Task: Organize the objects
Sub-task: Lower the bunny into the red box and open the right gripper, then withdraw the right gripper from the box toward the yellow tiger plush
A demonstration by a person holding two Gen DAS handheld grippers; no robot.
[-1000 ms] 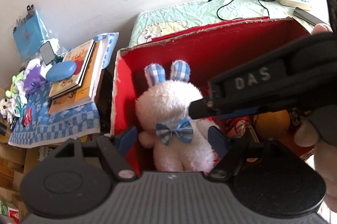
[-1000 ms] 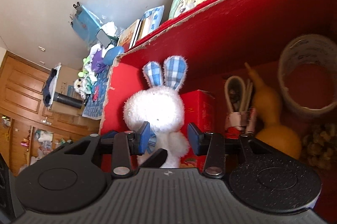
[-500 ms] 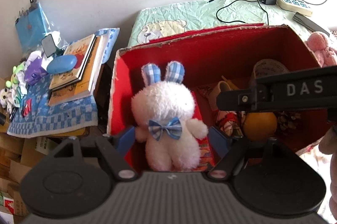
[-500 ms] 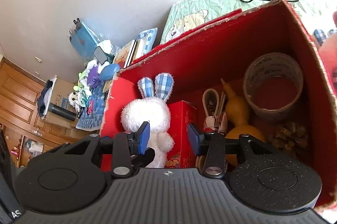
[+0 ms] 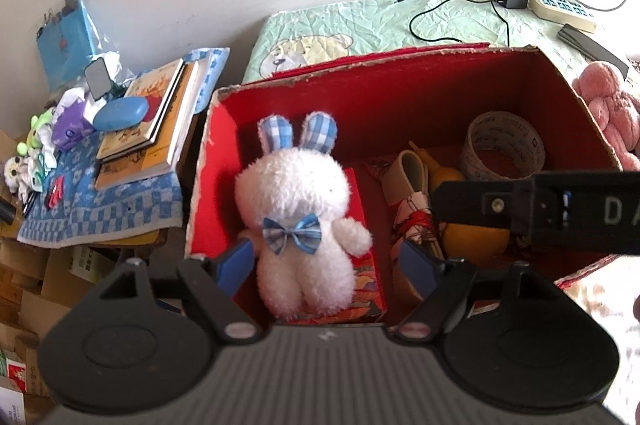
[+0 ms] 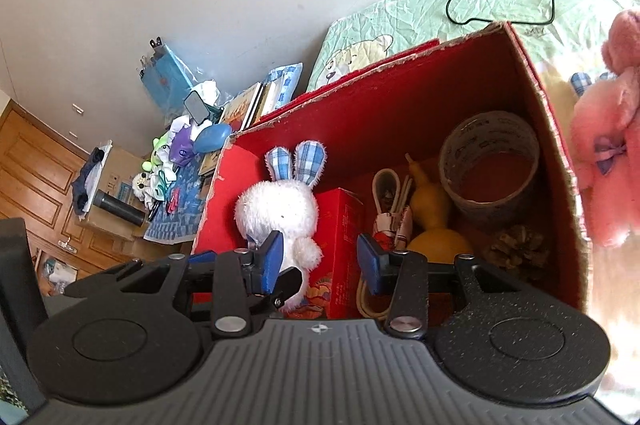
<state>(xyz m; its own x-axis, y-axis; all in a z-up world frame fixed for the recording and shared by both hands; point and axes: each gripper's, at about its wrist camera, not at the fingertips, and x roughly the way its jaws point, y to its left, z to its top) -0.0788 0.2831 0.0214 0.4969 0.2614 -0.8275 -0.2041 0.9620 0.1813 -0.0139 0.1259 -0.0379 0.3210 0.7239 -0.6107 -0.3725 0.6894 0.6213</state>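
Observation:
A white plush rabbit (image 5: pixel 300 213) (image 6: pixel 280 209) with blue checked ears stands upright at the left end of the red cardboard box (image 5: pixel 400 97) (image 6: pixel 400 97), leaning on a small red carton (image 6: pixel 344 221). My left gripper (image 5: pixel 330 263) hovers open above the rabbit, not touching it. My right gripper (image 6: pixel 320 259) is open too, above the box's near edge, with nothing between its fingers. Its black arm crosses the right side of the left wrist view. A pink plush toy (image 6: pixel 608 153) (image 5: pixel 608 105) lies outside the box on the right.
The box also holds a tape roll (image 6: pixel 488 161), a yellow gourd (image 6: pixel 432 221), a folded umbrella (image 5: pixel 412 209) and a pine cone (image 6: pixel 516 249). Left of it is a cluttered side table with books (image 5: pixel 148 129). Behind lies a green quilt (image 5: pixel 360 21) with a cable and power strip (image 5: pixel 560 5).
Both grippers have pulled up and back from the box, so more of its inside shows. The rabbit stays standing in the box, free of both grippers.

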